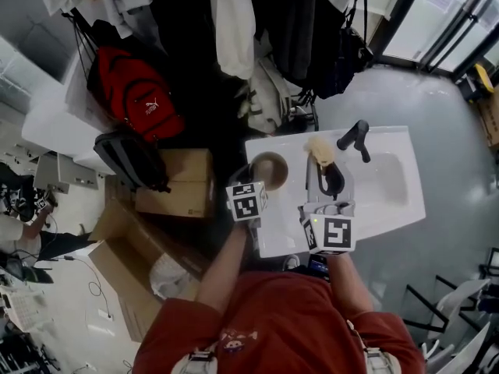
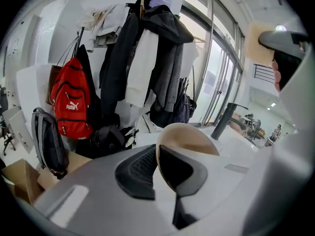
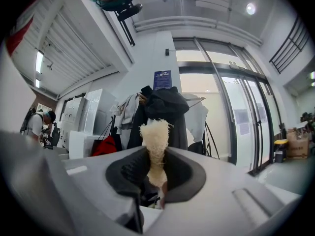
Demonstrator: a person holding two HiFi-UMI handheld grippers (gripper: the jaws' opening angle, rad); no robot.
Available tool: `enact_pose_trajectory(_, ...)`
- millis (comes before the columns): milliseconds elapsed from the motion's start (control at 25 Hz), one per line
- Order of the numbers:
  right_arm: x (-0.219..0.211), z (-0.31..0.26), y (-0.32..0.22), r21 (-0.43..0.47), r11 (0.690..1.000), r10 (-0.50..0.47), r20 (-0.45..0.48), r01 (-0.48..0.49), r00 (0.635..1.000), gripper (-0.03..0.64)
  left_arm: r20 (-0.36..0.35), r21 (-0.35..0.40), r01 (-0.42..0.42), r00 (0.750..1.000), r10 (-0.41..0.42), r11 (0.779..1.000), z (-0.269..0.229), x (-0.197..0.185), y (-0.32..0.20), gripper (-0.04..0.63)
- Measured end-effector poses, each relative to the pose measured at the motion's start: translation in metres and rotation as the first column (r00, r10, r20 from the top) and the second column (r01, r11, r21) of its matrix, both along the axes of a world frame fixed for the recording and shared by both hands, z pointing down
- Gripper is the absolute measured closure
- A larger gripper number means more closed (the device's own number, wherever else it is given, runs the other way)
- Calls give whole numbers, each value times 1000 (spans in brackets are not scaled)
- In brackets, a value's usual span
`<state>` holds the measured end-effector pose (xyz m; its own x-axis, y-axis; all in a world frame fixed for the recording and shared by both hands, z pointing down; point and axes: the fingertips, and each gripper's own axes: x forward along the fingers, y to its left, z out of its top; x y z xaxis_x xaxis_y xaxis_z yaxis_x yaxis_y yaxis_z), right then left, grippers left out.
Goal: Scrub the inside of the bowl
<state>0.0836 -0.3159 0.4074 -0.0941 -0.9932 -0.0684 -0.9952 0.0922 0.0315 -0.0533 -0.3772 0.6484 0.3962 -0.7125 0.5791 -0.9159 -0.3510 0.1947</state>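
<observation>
Clamping the tan round bowl (image 1: 269, 170) by its rim, the left tool (image 2: 157, 166) steadied it while the right tool (image 3: 156, 173) pinched a cream fibrous scrubber (image 3: 155, 134), scrubbing seemingly unstarted.

White sink unit (image 1: 390, 139) (black faucet (image 1: 355, 139) at back), brown bowl (image 1: 269, 170) at its left.

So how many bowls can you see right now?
1. A brown bowl at the left end of the white sink counter, its rim gripped by the left tongs. No others show.
</observation>
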Motion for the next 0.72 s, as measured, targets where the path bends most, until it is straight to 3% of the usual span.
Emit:
enact_pose_trajectory(360,6,-8,21,27,1000,-15,31,14,999,541,-35,152,34,999,-29,988,-69,3,18,572)
enact_pose_trajectory(720,10,-15,45,49,997,-54,57,52,997,541,-79,341,72,996,-48,937,-158,10,46,572)
